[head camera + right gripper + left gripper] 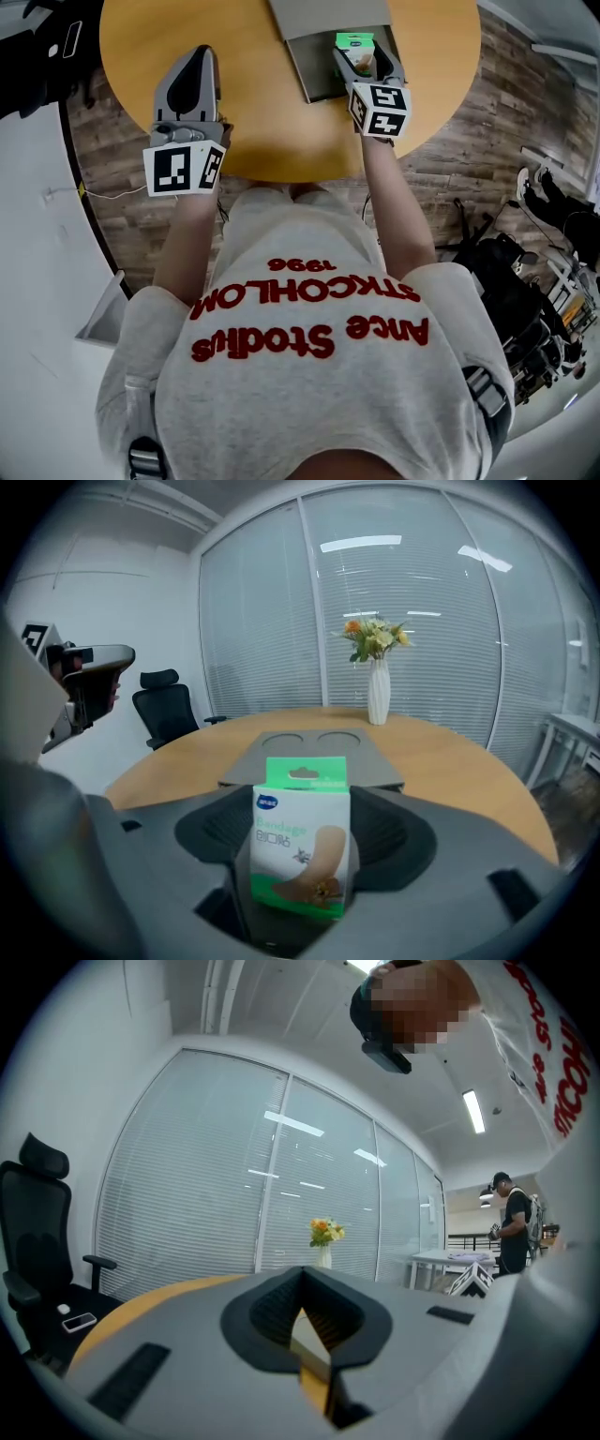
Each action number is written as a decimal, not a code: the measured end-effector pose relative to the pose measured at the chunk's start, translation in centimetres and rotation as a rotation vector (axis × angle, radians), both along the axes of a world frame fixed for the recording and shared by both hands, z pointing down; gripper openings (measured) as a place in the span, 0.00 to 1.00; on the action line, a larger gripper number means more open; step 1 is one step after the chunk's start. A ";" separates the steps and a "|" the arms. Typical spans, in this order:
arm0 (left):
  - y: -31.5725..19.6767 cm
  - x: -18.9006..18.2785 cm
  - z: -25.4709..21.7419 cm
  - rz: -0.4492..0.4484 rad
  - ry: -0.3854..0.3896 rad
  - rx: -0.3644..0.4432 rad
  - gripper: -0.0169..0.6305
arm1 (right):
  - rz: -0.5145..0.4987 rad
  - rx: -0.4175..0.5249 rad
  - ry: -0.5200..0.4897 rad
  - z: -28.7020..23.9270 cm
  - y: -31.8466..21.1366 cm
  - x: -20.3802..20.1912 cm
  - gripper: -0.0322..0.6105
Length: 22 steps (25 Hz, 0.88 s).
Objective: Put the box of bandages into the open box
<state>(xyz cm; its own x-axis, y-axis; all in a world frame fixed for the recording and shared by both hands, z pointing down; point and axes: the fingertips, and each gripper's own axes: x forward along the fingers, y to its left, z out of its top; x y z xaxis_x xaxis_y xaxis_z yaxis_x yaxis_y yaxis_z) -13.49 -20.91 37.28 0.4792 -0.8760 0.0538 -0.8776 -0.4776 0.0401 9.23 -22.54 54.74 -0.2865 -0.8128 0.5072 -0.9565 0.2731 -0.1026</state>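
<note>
We worked at a round wooden table (253, 122), and the grey open box (317, 67) sat at its far side, its lid (328, 14) folded back away from us. In the right gripper view that lid lay flat just beyond the jaws, with two round recesses in it.

Our left gripper (200, 58) rested on the table well to the left of the open box. Its jaws were pressed together at the tips with nothing between them, so it had no part in this step.

Our right gripper (361, 58) was over the right side of the open box. Its jaws pinched the box of bandages (300, 841) by its two sides, holding it upright with the green hanging tab on top and the printed face toward the camera. From the head view the green top (355, 40) showed within the open box's outline, though we could not tell whether it touched the floor of the box.

We judged this to be the placing step, nearly done. The next move called for us to lower the right gripper until the bandages rested inside, spread the jaws, and lift clear without dragging the carton back out.
</note>
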 end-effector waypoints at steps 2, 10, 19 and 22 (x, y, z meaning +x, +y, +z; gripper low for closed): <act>0.1 -0.2 0.2 -0.003 -0.003 -0.005 0.02 | -0.003 -0.029 0.006 0.8 0.0 0.0 0.56; 0.2 -0.6 0.3 -0.012 -0.008 -0.010 0.02 | -0.024 -0.132 0.037 3.3 -0.8 -0.4 0.56; 0.3 -0.4 -0.5 -0.013 -0.008 0.006 0.02 | -0.038 -0.139 0.035 2.9 -1.2 -0.3 0.56; 0.4 -0.3 -0.8 -0.013 -0.008 0.013 0.02 | -0.047 -0.146 0.030 2.8 -1.2 -0.3 0.56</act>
